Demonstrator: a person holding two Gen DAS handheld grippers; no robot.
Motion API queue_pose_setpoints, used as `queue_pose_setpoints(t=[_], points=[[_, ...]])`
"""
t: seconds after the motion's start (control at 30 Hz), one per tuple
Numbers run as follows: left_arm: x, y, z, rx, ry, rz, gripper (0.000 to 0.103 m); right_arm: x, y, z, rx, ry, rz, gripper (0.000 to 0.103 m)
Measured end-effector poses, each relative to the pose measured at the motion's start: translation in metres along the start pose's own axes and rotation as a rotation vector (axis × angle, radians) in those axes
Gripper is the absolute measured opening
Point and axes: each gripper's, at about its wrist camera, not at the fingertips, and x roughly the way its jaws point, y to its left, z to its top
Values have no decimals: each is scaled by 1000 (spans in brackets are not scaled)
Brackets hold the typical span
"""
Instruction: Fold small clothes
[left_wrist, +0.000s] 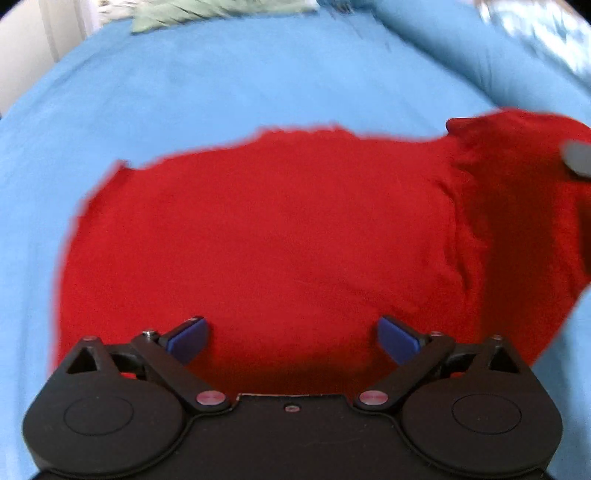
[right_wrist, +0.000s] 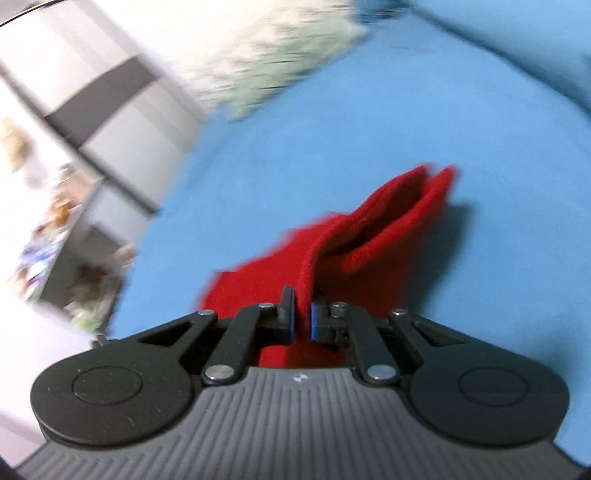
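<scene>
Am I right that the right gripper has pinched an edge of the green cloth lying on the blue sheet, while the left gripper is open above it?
Not quite: the cloth is red, not green. The right wrist view shows the right gripper shut on the red cloth, over the blue sheet; the left gripper is open above it.

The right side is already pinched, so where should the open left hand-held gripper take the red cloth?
Probably the red cloth at its near edge, approached from above: it lies flat there, just beyond the left hand-held gripper.
</scene>
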Motion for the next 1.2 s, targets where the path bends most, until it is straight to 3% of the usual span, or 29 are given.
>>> queue_pose_setpoints(t=[0.13,0.23,0.3,0.37,0.43,0.47,0.53,0.57,0.6,0.73,0.9,1.03,1.2], points=[[-48,66,-18,-75,-67,6,101,54,74,-4,-151,103,200,23],[-62,104,-43,-103,-79,14,101,118,123,-41,-305,269,272,23],[-60,121,-64,-108,-61,15,101,162,144,-76,-395,386,275,22],[-50,133,-83,-111,-15,15,101,198,151,-108,-465,480,217,22],[-43,138,-97,-121,14,-1,101,217,151,-127,-508,516,157,23],[-42,139,-102,-128,18,-9,101,217,150,-129,-512,515,150,25],[-41,139,-105,-138,5,-29,101,211,151,-128,-498,506,167,47],[-42,139,-104,-144,-5,-34,101,206,153,-126,-495,502,173,73],[-42,138,-102,-153,-13,-38,101,197,154,-121,-499,476,180,81],[-48,140,-95,-212,-38,-60,101,150,153,-88,-499,321,157,83],[-55,144,-94,-261,-72,-38,101,83,114,-90,-510,131,-101,90],[-50,146,-95,-281,-75,-16,100,64,80,-136,-534,130,-262,90],[-48,147,-96,-280,-77,8,99,82,63,-179,-510,154,-344,86]])
